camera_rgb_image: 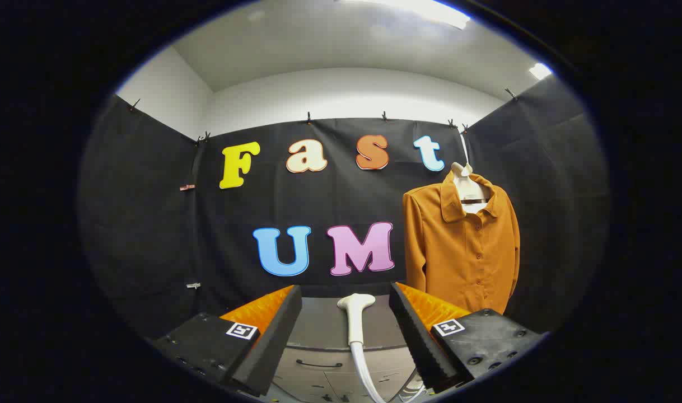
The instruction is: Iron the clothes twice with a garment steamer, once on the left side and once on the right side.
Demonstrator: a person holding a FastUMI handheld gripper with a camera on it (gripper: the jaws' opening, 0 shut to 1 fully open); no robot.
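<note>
An orange button-up shirt (461, 249) hangs on a white hanger (468, 187) against the black booth wall, beyond my fingers and to their right. The white garment steamer head (355, 314) lies on a grey cabinet top just ahead of me, in line with the gap between my fingers, its hose (368, 375) trailing back toward me. My gripper (345, 313) is open, with a wide gap between the fingers and nothing held. The steamer does not touch either finger.
The grey cabinet (318, 336) has drawers with dark handles (318, 364) below its front edge. Black cloth walls close in the left, back and right of the booth. The shirt hangs above the cabinet's right end.
</note>
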